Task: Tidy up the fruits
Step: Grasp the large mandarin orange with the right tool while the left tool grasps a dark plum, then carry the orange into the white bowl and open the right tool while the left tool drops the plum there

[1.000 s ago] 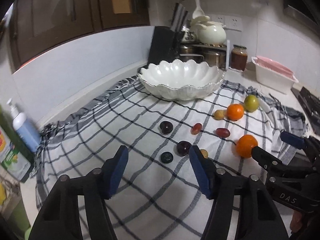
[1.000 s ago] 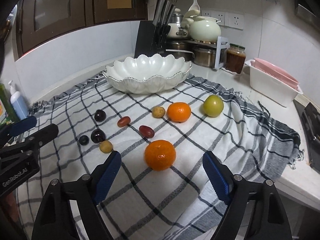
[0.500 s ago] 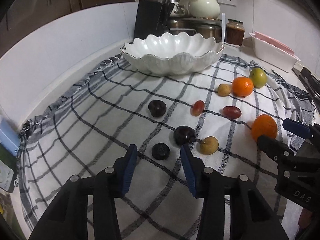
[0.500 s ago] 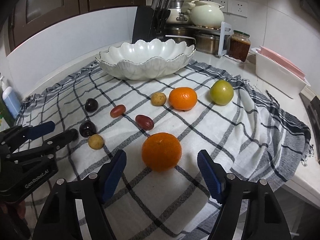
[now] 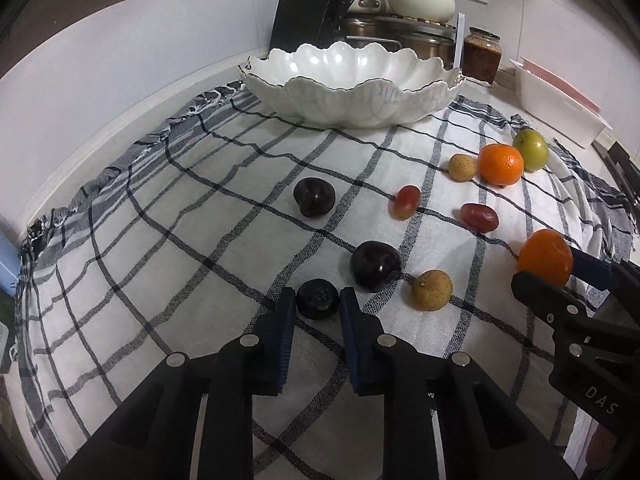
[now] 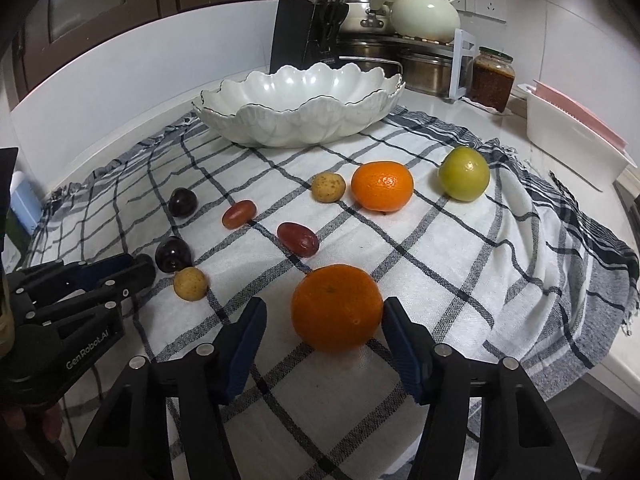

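The left gripper [image 5: 317,304] points down at the cloth [image 5: 168,264] with a small dark berry [image 5: 317,298] between its blue pads [image 5: 285,330]. Its jaws are closing; both pads sit right at the berry's sides, though whether they already press it cannot be told. The berry is round, with no clear long axis, and lies on the cloth at the very tips of the fingers.

The right gripper [image 6: 324,330] straddles the near orange [image 6: 337,307], which rests on the cloth between its pads [image 6: 244,354]. These jaws are closing too. The right pad is at the orange's side, while a gap shows between the left pad and the fruit. The orange is round with its dimpled end facing up.

Just right of the berry lies a dark plum [image 5: 375,266], its stem end toward the camera, and beside it a tan longan [image 5: 432,290]. A second plum [image 5: 314,202] lies further off toward the bowl [image 5: 352,92]. Two oblong red grapes are well apart from both grippers: one [image 6: 239,214] has its long axis running up to the right in the right wrist view, the other [image 6: 298,239] running down to the right. Beyond them, in a row, sit another longan [image 6: 328,187], a second orange [image 6: 382,186] and a green fruit [image 6: 464,173]. The bowl stands upright at the cloth's far edge.
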{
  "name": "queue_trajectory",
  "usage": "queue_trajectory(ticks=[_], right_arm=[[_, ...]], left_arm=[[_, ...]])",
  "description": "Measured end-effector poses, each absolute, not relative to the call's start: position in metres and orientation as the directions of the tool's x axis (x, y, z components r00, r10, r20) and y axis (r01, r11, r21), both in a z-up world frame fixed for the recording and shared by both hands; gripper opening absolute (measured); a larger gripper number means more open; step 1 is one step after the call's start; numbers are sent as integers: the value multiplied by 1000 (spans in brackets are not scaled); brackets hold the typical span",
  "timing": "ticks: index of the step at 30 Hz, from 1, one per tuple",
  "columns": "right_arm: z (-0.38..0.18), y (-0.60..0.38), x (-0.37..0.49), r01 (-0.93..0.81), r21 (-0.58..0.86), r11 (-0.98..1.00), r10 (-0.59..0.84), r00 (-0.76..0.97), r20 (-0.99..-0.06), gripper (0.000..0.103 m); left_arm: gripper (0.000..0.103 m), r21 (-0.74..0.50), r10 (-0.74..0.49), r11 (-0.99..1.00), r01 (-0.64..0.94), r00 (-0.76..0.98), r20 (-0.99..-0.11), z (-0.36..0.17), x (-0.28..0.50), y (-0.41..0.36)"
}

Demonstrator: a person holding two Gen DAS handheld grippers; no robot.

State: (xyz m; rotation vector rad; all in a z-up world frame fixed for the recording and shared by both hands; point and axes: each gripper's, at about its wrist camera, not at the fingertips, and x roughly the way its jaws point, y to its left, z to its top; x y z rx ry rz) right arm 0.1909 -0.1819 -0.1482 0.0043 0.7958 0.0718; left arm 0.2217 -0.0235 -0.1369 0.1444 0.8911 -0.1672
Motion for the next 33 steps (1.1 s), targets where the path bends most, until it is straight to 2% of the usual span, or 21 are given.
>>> queue_trajectory(ticks=[6,13,20,33], right_arm=[[-148,-184,192,-51,22,998,51,704,-708,47],[-145,-182,192,-72,22,997,66,700,-711,46],[-131,-178,184,-102,40,994,101,715,-692,46],[-90,-180,197,-130,33,991,121,756,-643,46]], left_arm=[[23,51,-87,978,201,621,-779,-137,221,-22],[23,66,-80,977,202,639,-765,-129,215,-23],[23,31,-110,979,201,651,-751,-109,205,-25],[23,70,-130,970,231,744,-655,-58,210,-41]])
